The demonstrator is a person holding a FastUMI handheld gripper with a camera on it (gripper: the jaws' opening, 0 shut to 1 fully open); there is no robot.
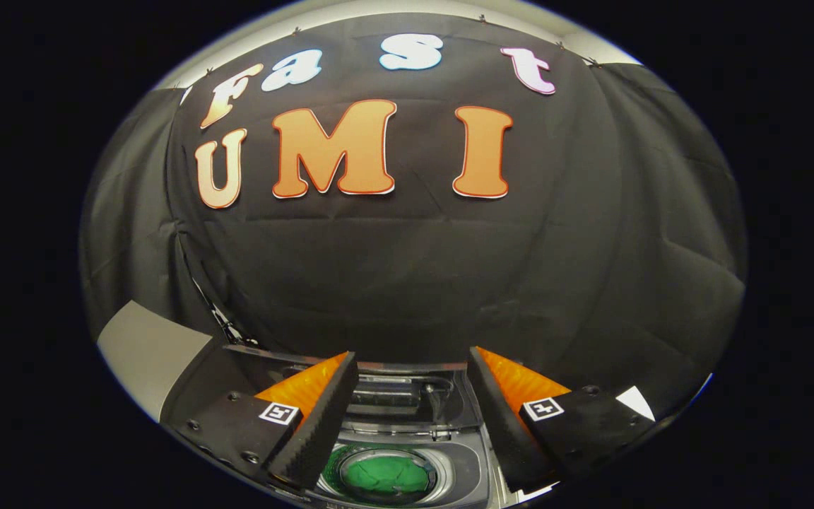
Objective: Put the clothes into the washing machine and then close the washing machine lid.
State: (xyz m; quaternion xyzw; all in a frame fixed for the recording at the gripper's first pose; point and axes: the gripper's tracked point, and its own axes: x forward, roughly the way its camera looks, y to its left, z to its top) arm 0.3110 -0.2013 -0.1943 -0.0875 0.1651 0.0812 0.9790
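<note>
Claw (413, 396) wide open, empty | green clothes (386, 475) inside washing machine (407, 424) drum | lid up

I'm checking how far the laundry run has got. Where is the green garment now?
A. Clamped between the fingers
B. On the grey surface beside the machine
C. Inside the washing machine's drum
C: the green garment lies down in the washing machine drum, below the open gripper, whose fingers hold nothing.

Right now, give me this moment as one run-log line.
gripper: open, empty, above washer | green clothes: in washing machine drum | lid: open | next: close lid
</note>
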